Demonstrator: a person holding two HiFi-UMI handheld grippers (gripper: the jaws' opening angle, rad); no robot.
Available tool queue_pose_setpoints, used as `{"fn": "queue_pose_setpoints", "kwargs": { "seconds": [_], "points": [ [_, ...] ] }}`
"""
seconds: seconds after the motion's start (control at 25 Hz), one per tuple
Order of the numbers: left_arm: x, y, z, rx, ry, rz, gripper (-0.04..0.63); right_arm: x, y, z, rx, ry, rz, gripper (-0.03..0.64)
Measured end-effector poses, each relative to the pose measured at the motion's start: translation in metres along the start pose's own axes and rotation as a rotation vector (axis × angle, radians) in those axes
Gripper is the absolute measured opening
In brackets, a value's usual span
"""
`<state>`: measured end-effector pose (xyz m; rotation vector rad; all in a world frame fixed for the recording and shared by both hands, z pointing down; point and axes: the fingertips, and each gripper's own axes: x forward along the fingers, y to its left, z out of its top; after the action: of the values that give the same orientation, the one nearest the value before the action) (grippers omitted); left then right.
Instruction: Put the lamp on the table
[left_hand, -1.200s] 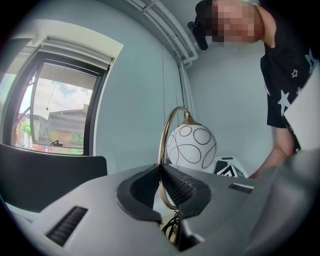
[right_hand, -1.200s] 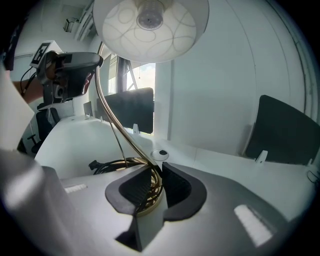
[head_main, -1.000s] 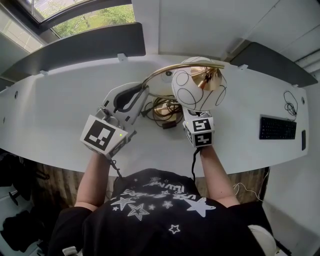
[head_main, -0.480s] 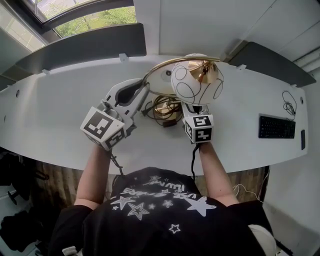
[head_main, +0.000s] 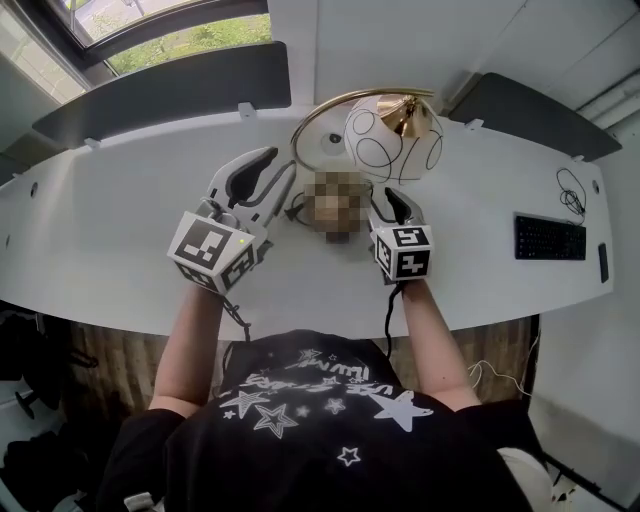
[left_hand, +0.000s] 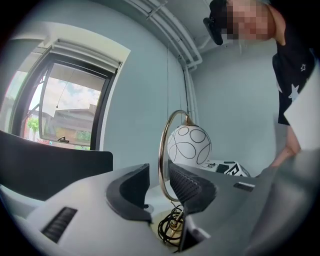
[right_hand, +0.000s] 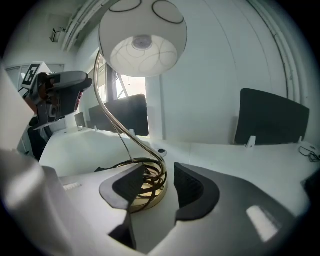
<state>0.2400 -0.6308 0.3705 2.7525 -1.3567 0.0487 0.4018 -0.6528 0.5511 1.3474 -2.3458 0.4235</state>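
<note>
The lamp stands on the white table (head_main: 120, 220). It has a white globe with black loops (head_main: 392, 138) hanging from a gold arc (head_main: 320, 112). Its gold base with a coiled black cord (right_hand: 145, 192) lies just beyond my right gripper (head_main: 390, 200). That gripper's jaws have just been opening; they stand wide apart and no pad touches the base. My left gripper (head_main: 278, 165) is open to the left of the arc. In the left gripper view the arc (left_hand: 161, 150) shows through the gap beyond the jaws, with the globe (left_hand: 189, 146) behind it.
A black keyboard (head_main: 550, 238) lies at the table's right end, with a thin cable (head_main: 572, 195) behind it. Dark divider panels (head_main: 160, 95) (head_main: 530, 115) stand along the back edge. A window (head_main: 180, 35) is behind on the left.
My right gripper has let go of the lamp's base, opened wide and drawn back a little toward me. The lamp now stands alone. The left gripper has hardly moved.
</note>
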Motion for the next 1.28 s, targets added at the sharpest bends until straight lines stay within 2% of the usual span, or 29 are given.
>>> {"fn": "queue_pose_setpoints", "kwargs": {
  "seconds": [0.32,0.76,0.92,1.08,1.28],
  "points": [
    [-0.064,0.003,-0.014,-0.044,0.044,-0.021,0.112,-0.033,0.035,0.006,0.060,-0.067,-0.136,0.160],
    [-0.153,0.028,-0.029,-0.077,0.088,-0.091,0.112,-0.061,0.117,0.008,0.059,-0.106,-0.213,0.156],
    [-0.183,0.036,-0.035,-0.092,0.089,-0.141,0.112,-0.074,0.145,0.002,0.083,-0.110,-0.271,0.130],
    [-0.211,0.038,-0.045,-0.089,0.095,-0.211,0.110,-0.081,0.188,-0.018,0.096,-0.079,-0.286,0.113],
    [-0.238,0.036,-0.061,-0.117,0.110,-0.269,0.099,-0.098,0.235,-0.037,0.100,-0.052,-0.323,0.049]
  ]
}}
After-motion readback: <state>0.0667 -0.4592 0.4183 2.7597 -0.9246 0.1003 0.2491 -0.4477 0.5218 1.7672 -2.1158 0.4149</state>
